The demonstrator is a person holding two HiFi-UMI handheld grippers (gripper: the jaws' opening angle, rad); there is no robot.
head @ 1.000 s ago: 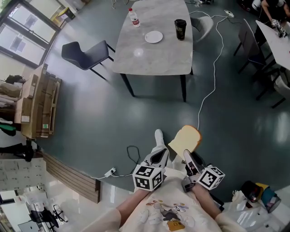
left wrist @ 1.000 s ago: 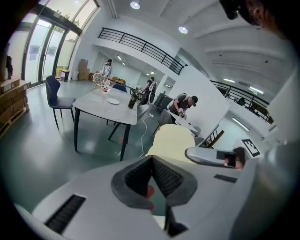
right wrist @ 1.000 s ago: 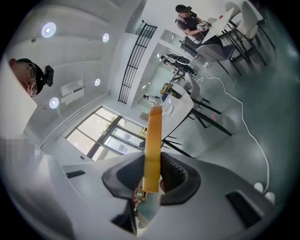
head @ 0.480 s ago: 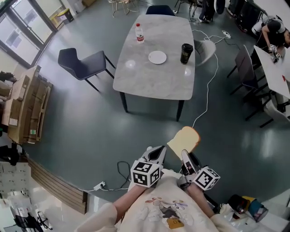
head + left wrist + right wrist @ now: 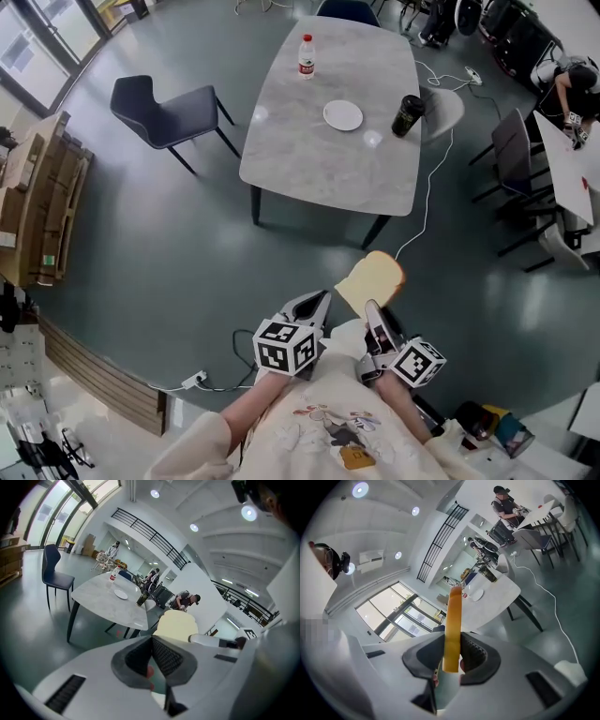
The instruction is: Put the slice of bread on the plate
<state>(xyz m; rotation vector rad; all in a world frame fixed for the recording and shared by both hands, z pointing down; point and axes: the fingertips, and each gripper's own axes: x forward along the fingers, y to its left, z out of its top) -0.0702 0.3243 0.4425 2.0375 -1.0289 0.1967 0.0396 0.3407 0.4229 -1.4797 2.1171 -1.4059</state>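
Observation:
My right gripper (image 5: 369,309) (image 5: 451,656) is shut on a slice of bread (image 5: 371,281) (image 5: 453,625), held upright and edge-on between the pads, over the grey floor short of the table. The same slice shows pale beyond the left gripper's jaws (image 5: 177,623). My left gripper (image 5: 314,304) (image 5: 151,648) is shut with its pads together and nothing in them, close to the left of the right one. A small white plate (image 5: 343,115) (image 5: 121,594) (image 5: 477,594) lies empty on the grey marble table (image 5: 309,150), far ahead of both grippers.
On the table stand a water bottle (image 5: 305,56) and a dark cup (image 5: 408,114). A dark chair (image 5: 164,111) is left of the table, another chair (image 5: 442,108) at its right. A white cable (image 5: 427,197) runs across the floor. Wooden pallets (image 5: 42,202) sit far left; a person (image 5: 186,603) works at another table.
Both grippers and the bread have moved forward toward the table, which now sits nearer and lower in the head view. The grip on the bread is unchanged.

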